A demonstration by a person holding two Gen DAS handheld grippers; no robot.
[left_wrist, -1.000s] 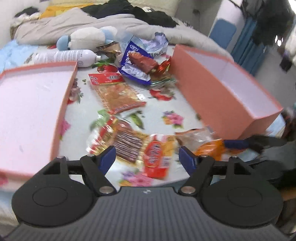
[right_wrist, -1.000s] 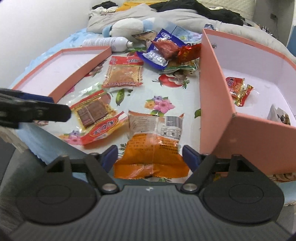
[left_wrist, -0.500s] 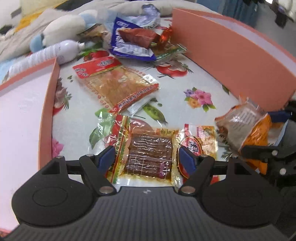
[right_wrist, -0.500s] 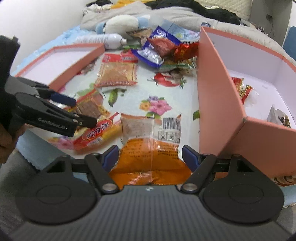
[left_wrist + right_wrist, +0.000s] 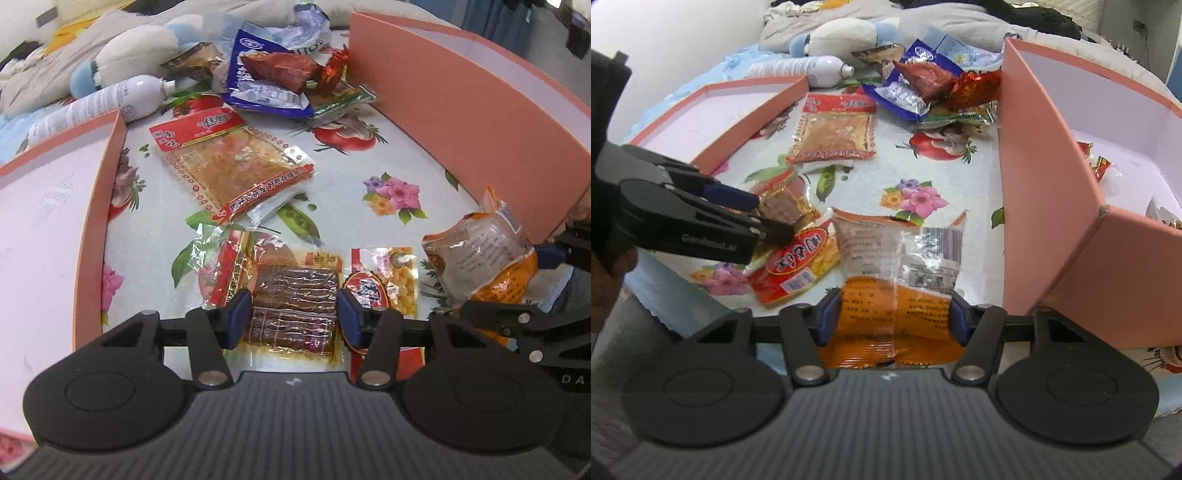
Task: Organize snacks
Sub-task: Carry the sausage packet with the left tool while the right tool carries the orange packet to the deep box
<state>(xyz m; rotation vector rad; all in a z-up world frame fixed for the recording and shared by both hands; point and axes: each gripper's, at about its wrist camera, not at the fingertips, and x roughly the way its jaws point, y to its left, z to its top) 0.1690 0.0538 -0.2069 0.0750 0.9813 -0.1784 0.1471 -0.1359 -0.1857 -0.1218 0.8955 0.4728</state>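
Snack packets on a flower-print cloth, between two pink boxes; both claws closing.

Left claw [image 5: 294, 320]: jaws closing about the dried-meat packet [image 5: 291, 295], pads at its edges, contact not yet sure. Right claw [image 5: 894, 320]: closing on the orange bun packet [image 5: 897, 273], pads touching its crinkled film. Both packets look light, soft and slippery; best taken across the middle or by a sealed edge. Barcode on the orange packet; Chinese print too small to read. Open box [image 5: 1052, 177] stands just beside it.
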